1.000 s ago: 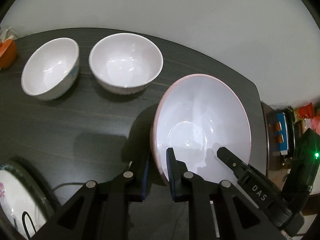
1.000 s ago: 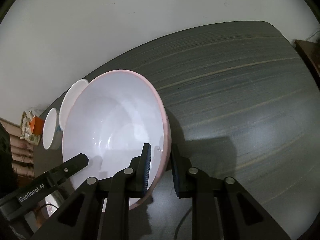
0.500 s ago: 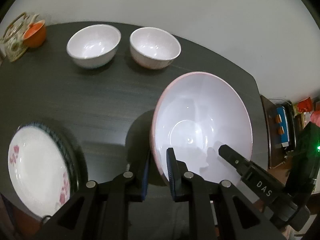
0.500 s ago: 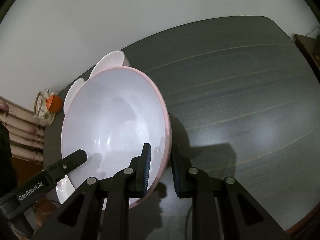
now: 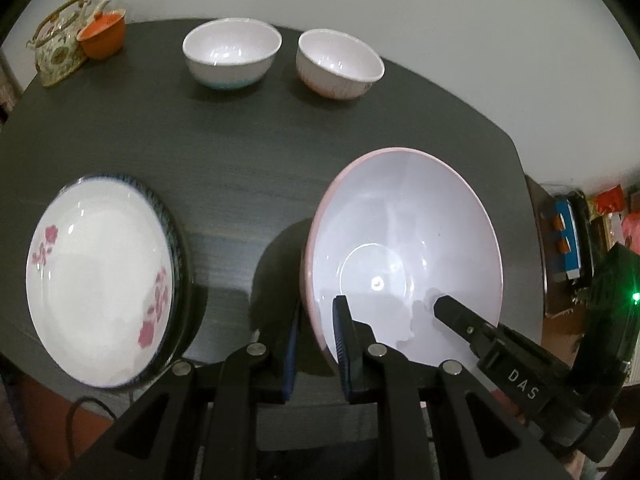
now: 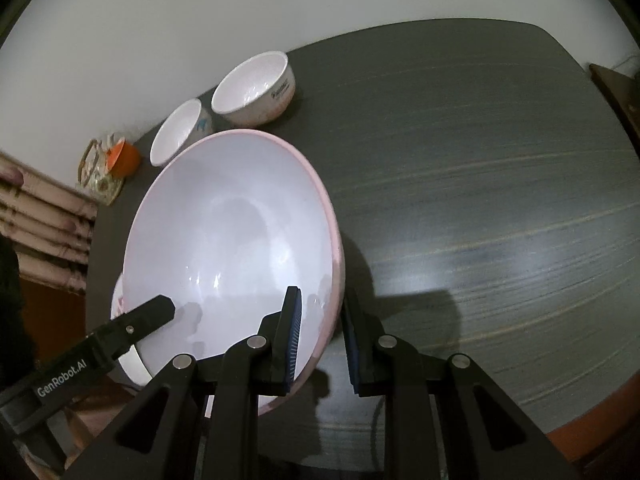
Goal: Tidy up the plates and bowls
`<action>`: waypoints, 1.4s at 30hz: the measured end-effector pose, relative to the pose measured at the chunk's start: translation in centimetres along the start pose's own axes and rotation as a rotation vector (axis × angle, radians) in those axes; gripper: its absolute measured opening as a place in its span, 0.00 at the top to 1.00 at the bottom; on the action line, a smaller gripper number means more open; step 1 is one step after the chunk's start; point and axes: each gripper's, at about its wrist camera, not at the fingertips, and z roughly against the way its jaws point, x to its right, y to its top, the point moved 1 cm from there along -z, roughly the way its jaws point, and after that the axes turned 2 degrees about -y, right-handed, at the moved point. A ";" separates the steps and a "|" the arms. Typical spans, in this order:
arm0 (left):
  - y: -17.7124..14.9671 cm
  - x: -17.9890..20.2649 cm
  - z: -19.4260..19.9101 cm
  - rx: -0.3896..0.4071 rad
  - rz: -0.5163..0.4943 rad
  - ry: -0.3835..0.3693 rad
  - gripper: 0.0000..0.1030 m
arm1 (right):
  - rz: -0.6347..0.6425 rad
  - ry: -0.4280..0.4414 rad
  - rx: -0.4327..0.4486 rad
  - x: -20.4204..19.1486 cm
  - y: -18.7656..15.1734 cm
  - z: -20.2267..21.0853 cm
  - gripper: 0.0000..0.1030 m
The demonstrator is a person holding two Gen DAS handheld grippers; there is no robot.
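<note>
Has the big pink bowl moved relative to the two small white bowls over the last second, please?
Yes. In the left wrist view the pink bowl, clamped by both tools, has pulled back from the two small bowls, toward the flowered plate.

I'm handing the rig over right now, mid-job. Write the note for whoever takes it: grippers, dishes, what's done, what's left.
Left gripper: shut on the large pink-rimmed bowl, clamping its left rim.
Right gripper: shut on the same bowl, clamping its right rim. The bowl looks lifted clear of the dark table and tilted.
Floral plate lies on the table left of the bowl.
Two small white bowls stand side by side at the far edge, not stacked.
Done: big bowl picked up with both grippers.
Left: set it down, probably on the plate, then gather the small bowls.
</note>
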 end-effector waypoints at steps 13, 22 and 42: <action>-1.9 -0.9 -1.7 -0.049 -0.007 0.016 0.84 | 0.011 -0.023 -0.060 0.4 -4.1 -1.1 0.80; -2.8 -0.6 -2.5 -0.069 -0.010 0.018 0.84 | 0.002 -0.035 -0.079 0.8 -4.6 -1.6 0.80; -2.6 -0.5 -3.3 -0.073 -0.023 0.027 0.84 | -0.024 -0.006 -0.104 1.6 -5.1 -2.5 0.79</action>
